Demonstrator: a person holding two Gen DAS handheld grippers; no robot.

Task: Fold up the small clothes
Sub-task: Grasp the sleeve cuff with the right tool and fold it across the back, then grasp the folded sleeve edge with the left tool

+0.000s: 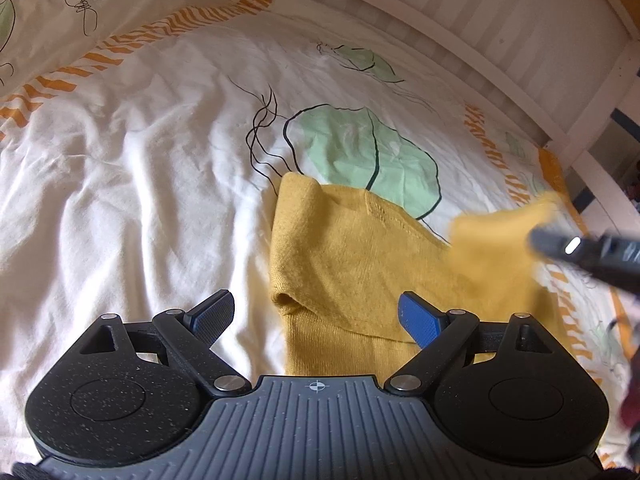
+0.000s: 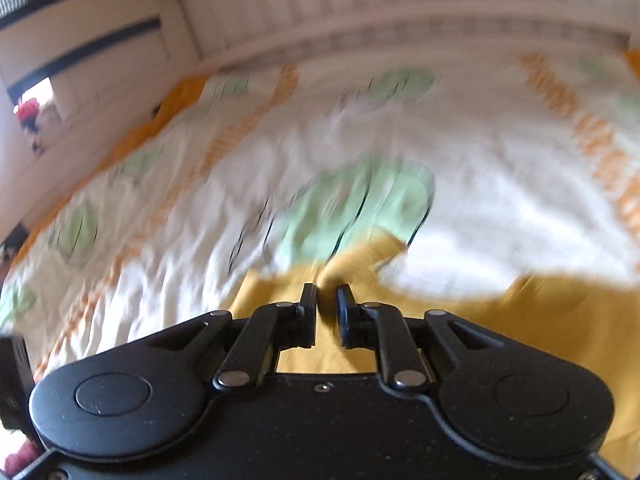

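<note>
A mustard-yellow knit garment (image 1: 340, 248) lies on the bed, partly folded, with a rolled edge on its left side. My left gripper (image 1: 318, 314) hovers just above its near left part, jaws wide open and nothing between the blue pads (image 1: 420, 320). My right gripper (image 1: 538, 238) comes in from the right, blurred, holding a flap of the yellow cloth lifted off the bed. In the right wrist view the right gripper (image 2: 326, 296) has its fingers nearly together, with the garment (image 2: 520, 320) bunched at the tips.
The bed cover (image 1: 140, 160) is white and wrinkled, printed with green leaves and orange stripes. A white slatted bed frame (image 1: 500, 20) runs along the far side. White furniture with dark stripes (image 2: 80, 48) stands beyond the bed's corner.
</note>
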